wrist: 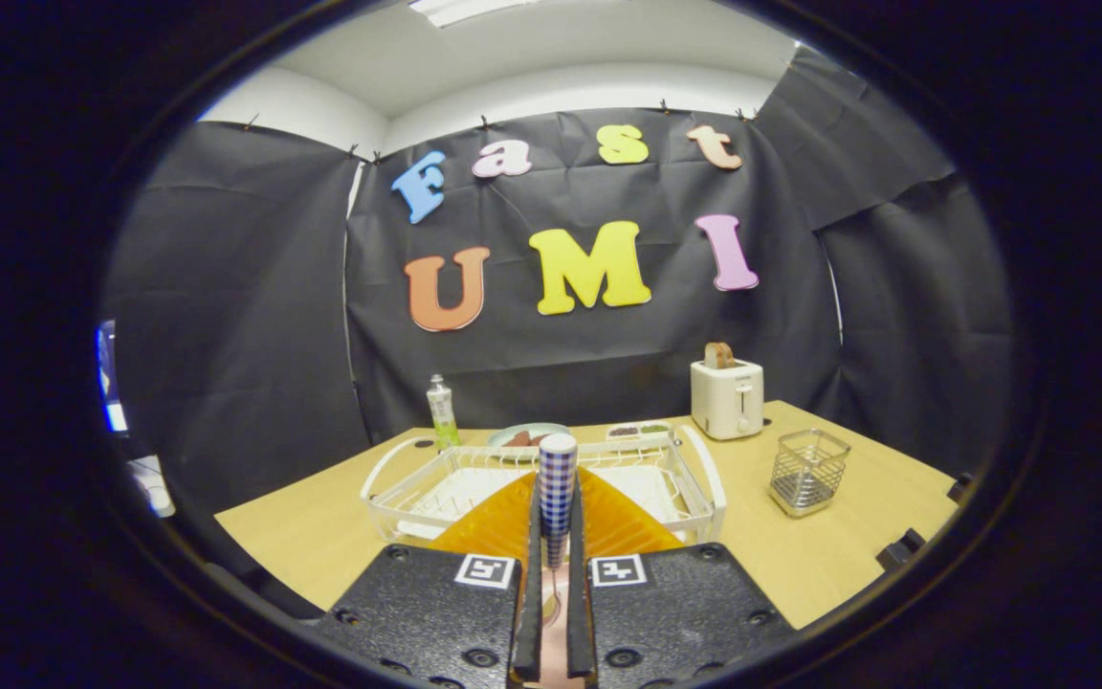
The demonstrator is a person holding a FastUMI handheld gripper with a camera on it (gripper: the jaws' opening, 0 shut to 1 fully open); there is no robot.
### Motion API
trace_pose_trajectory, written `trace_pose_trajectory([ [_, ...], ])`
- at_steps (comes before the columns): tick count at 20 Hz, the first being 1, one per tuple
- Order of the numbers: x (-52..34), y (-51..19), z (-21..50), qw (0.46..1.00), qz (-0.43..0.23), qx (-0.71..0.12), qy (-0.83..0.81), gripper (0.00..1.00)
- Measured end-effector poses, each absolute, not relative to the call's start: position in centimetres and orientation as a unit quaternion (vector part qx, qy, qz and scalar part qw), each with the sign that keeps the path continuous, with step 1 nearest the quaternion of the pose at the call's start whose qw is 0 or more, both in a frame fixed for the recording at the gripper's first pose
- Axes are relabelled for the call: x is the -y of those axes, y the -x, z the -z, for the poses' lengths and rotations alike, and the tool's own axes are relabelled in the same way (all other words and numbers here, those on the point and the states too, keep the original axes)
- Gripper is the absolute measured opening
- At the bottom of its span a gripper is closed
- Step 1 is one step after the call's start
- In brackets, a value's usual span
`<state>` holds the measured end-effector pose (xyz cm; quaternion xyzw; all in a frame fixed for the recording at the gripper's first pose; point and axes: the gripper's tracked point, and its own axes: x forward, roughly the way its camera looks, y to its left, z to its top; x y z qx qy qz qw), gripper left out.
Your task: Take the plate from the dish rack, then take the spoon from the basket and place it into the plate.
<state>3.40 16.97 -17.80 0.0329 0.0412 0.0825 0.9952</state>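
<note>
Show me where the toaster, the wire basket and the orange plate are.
toaster [727, 397], gripper view: front face.
wire basket [807, 471], gripper view: front mesh wall.
orange plate [620, 522], gripper view: ribbed surface just ahead of the hand-held gripper [556, 565], which holds a checkered spoon handle [558, 483].

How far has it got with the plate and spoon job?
Well along. The orange plate seems out of the dish rack, just ahead of the claw. The spoon is out of the wire basket, pinched in the claw. Left: lowering it onto the plate and letting go.
</note>
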Motion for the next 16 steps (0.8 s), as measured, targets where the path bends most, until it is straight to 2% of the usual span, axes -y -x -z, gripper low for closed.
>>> trace_pose_trajectory([
  [9,-18.9,-4.4,21.6,0.993,-0.077,-0.079,-0.049,0.17],
  [16,-17.1,-4.9,22.0,0.995,-0.057,-0.074,-0.044,0.21],
])
